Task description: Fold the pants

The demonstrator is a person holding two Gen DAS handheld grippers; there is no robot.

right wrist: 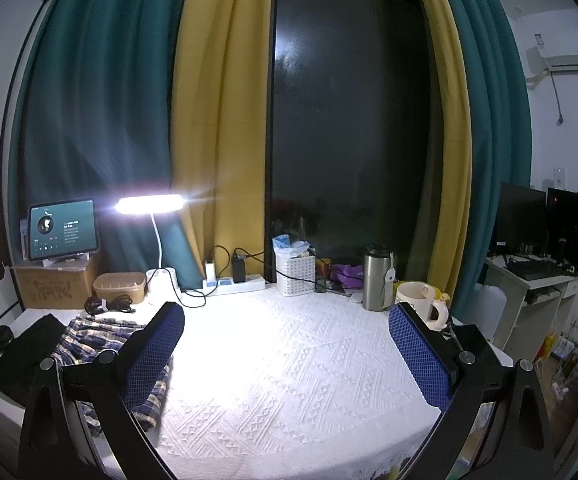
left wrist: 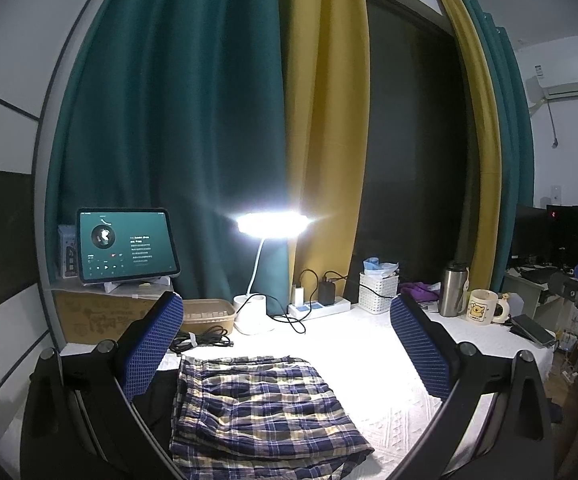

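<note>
Plaid blue, white and yellow pants (left wrist: pixel 261 408) lie folded into a compact rectangle on the white textured tablecloth (left wrist: pixel 389 364). My left gripper (left wrist: pixel 285 344) is open and empty, held above the pants' far edge, its blue-padded fingers (left wrist: pixel 151 348) spread wide. In the right wrist view the pants (right wrist: pixel 101 340) lie at the left, partly behind the left finger. My right gripper (right wrist: pixel 287 350) is open and empty over the bare tablecloth (right wrist: pixel 289 360), to the right of the pants.
A dark garment (right wrist: pixel 29 352) lies left of the pants. Along the back stand a tablet (left wrist: pixel 127 244), a lit desk lamp (left wrist: pixel 273 222), a power strip (left wrist: pixel 321 306), a white basket (left wrist: pixel 379 292), a steel flask (left wrist: pixel 453 290) and a mug (left wrist: pixel 483 306). Coiled cable (left wrist: pixel 201 338) lies behind the pants.
</note>
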